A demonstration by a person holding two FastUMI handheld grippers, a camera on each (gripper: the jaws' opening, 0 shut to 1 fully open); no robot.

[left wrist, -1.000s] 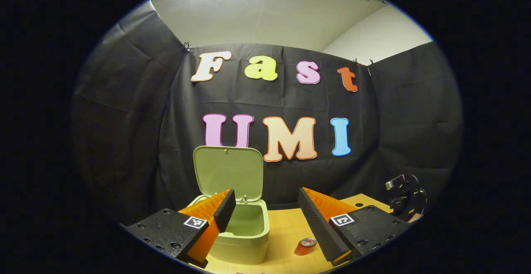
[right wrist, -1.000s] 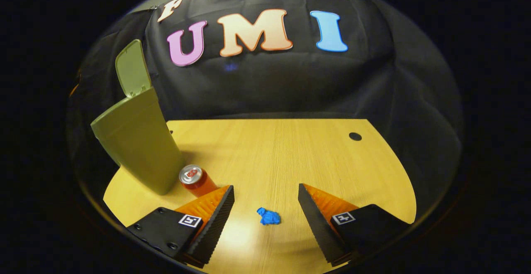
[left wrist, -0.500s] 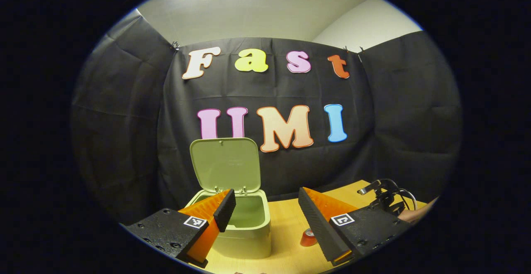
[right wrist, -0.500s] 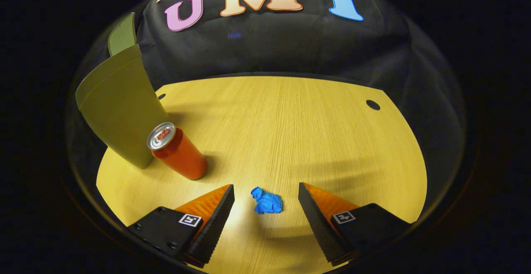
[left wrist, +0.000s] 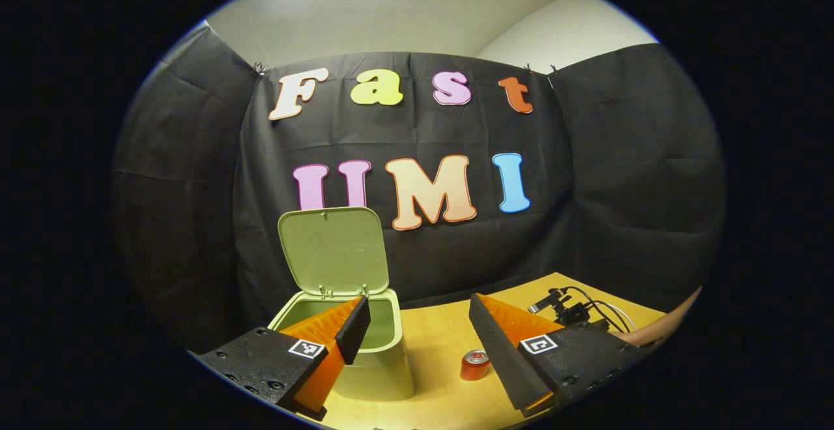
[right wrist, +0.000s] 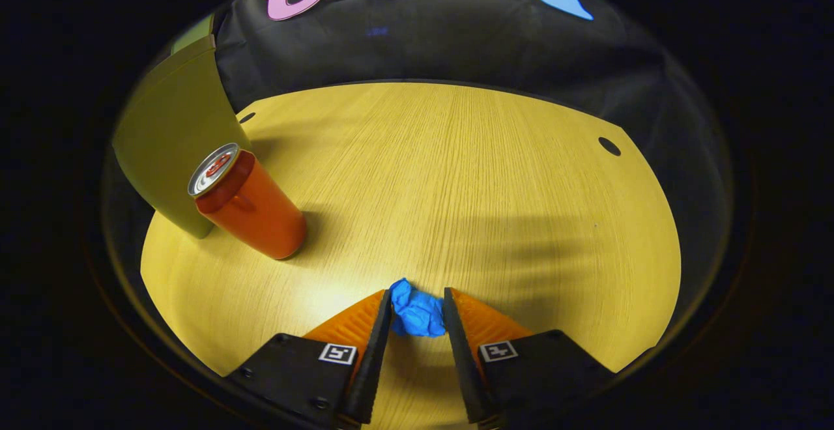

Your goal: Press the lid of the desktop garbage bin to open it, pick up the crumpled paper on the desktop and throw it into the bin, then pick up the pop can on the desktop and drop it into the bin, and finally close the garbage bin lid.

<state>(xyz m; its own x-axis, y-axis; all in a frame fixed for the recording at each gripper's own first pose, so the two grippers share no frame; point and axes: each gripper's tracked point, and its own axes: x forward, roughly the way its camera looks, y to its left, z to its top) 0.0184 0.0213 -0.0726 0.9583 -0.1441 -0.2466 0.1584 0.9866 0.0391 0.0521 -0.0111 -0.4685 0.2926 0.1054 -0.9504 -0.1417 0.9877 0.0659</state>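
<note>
Wooden bench: right gripper jaws, earlier apart, now clenched on crumpled paper; left gripper jaws released before lid-up bin.

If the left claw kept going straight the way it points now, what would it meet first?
Probably nothing near: the left claw sits open above the table, aimed between the open bin and the can. The booth's black cloth wall looks first, though depth is unclear.

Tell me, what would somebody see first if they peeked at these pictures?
Probably the blue crumpled paper, pinched between the right gripper down on the wooden table. Next comes the red pop can, standing upright to the paper's left, just in front of the green bin. In the left gripper view the bin's lid stands wide open, and the left gripper hovers with its jaws apart.
</note>
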